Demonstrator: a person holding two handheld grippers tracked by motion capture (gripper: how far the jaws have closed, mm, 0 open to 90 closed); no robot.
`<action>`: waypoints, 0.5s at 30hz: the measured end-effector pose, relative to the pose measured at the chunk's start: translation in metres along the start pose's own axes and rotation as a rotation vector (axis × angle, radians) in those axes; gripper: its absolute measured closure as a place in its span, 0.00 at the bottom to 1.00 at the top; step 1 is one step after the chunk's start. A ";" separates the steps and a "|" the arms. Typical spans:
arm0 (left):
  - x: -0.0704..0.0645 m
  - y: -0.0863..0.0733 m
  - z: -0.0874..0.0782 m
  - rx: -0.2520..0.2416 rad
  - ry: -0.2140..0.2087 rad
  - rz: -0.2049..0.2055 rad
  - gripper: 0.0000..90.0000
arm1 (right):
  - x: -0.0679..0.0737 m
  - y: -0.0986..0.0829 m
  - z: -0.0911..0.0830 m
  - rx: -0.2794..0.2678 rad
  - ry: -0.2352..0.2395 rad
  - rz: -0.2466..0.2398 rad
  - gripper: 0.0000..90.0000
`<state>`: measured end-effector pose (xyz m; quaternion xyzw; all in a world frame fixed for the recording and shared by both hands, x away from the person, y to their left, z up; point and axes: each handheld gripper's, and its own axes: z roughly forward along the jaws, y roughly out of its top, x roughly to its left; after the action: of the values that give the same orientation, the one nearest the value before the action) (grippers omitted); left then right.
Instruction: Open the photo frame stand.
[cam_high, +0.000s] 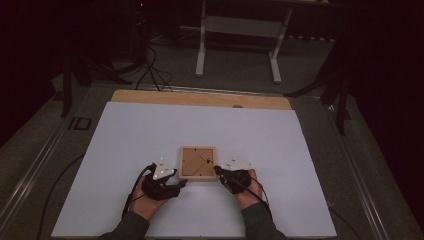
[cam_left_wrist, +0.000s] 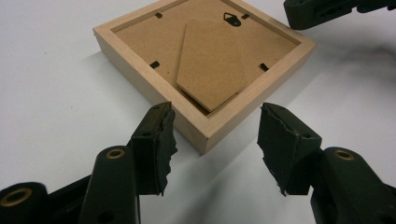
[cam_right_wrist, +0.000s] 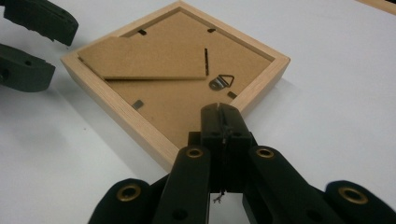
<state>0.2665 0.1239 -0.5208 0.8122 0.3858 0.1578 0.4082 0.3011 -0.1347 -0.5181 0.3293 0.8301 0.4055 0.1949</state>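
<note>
Left tongs stand open astride the near corner of the frame, not touching. Right tongs are closed, tips at the opposite edge. Frame lies face down on the white desk, mid-front. Judged light and rigid, possibly glazed. Grip the wooden rim; avoid the thin backboard and stand flap.

Materials as I see them from my station: frame and its surroundings.
Picture frame: pale unvarnished wood, matt; backing board brown fibreboard, dull; 1 hanger shiny metal. Left gripper pads: rough, torn black rubber. Table sheet: smooth white, matt.
</note>
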 end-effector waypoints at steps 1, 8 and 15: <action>0.000 0.000 0.000 0.000 0.000 0.000 0.51 | 0.000 0.000 0.000 0.000 0.000 0.000 1.00; 0.000 0.007 -0.006 -0.012 -0.010 -0.003 0.51 | 0.007 0.001 0.002 -0.009 0.035 -0.013 1.00; 0.003 0.014 -0.005 -0.013 -0.006 -0.007 0.54 | 0.010 0.001 0.003 -0.005 0.046 -0.017 1.00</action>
<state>0.2730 0.1239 -0.5069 0.8087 0.3865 0.1561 0.4151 0.2960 -0.1252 -0.5203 0.3123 0.8363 0.4131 0.1802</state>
